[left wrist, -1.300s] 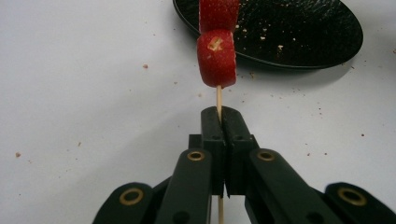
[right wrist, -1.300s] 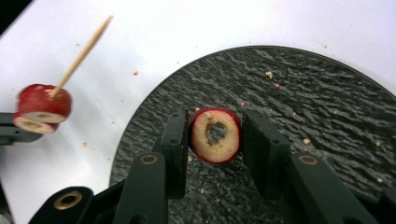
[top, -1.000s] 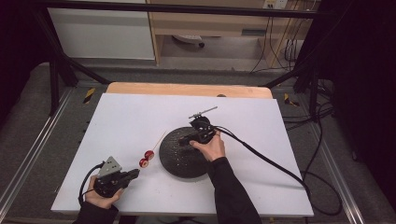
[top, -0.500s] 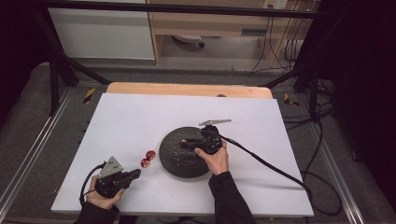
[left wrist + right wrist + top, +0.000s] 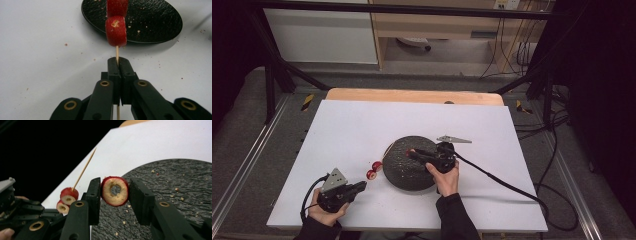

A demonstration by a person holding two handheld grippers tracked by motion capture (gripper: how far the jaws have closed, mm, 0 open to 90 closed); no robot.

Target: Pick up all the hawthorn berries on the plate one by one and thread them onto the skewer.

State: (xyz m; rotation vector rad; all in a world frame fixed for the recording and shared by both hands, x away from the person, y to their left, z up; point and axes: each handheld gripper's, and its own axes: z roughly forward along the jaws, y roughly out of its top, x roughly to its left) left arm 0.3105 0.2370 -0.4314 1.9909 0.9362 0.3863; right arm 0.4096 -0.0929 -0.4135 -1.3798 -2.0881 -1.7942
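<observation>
**Third ring heading for the skewer**

The right gripper [image 5: 114, 192] is clamping a cored red fruit ring [image 5: 115, 191] between its pads, gripping it by the skin on both sides so the hole is facing the gripper's camera. It is holding the ring just above the near-left part of the black plate [image 5: 175, 185], which is dotted with crumbs.

The left gripper [image 5: 118, 65] is pinching a thin wooden skewer [image 5: 117, 52], jaws closed tight on the stick. Two rings [image 5: 116, 30] are already sitting on it, just past the jaws, hanging over the plate's edge.

From the right gripper view, the skewer is lying to the left of the held ring, its bare point slanting up and away past the two threaded rings [image 5: 67, 199]. That is what the next move is likely turning on: the ring's hole is not facing the point at present, so I judge the ring needs turning and lifting until the hole is lining up with the stick's long axis, then sliding down over the tip.

From the high view, the right hand [image 5: 444, 172] is resting over the plate [image 5: 399, 177] and the left hand [image 5: 329, 207] is waiting near the front-left of the white table [image 5: 362, 125]; the right is the one carrying the ring across.

No brands or writing are showing anywhere I can read.
</observation>
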